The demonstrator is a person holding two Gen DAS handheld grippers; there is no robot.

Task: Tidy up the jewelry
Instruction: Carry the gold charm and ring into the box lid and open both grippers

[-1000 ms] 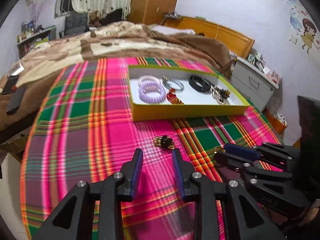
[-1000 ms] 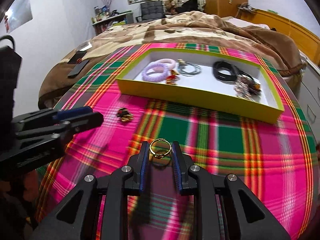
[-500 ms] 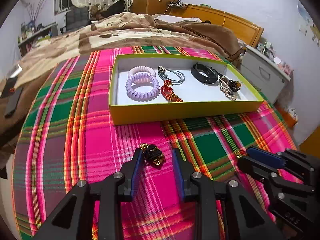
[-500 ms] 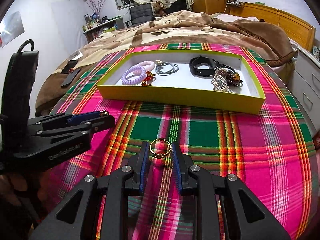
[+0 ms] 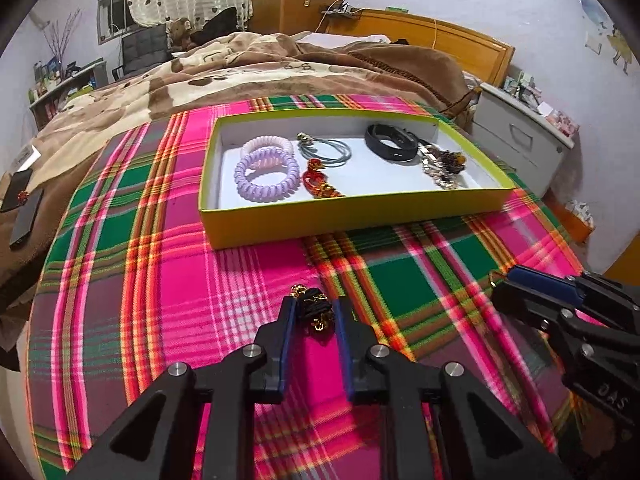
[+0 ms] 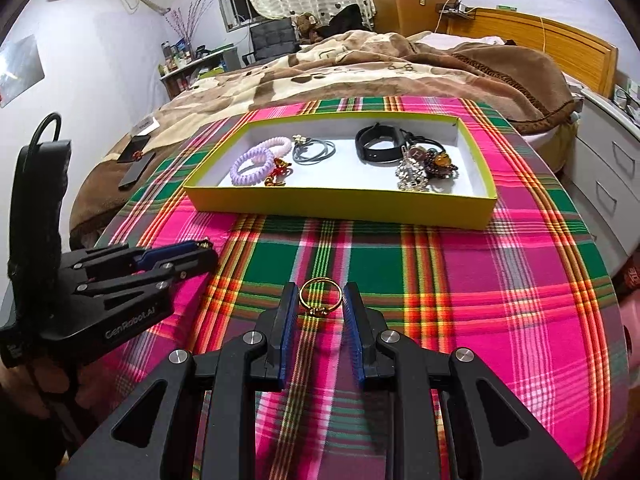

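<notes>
Two grippers low over plaid cloth (image 6: 460, 272), near side of tray (image 6: 340, 200). Left gripper (image 5: 314, 314) now closed in around black-and-gold charm (image 5: 316, 308), pads touching it on both sides; a second ago that charm lay loose on cloth ahead of a wider gap. Right gripper (image 6: 320, 300) gripping gold ring (image 6: 321, 296) between narrow fingers, same hold as before, now raised a little and nearer the tray. Inside tray, left to right: purple coil ties (image 5: 266, 174), red-gold piece (image 5: 318, 182), grey hair ties (image 5: 326, 150), black band (image 5: 390, 146), beaded cluster (image 5: 442, 164), unmoved. Far behind: brown blanket (image 5: 256, 80). Far left on it: dark phone (image 5: 26, 218). Far right: grey drawer unit (image 5: 520, 140).
</notes>
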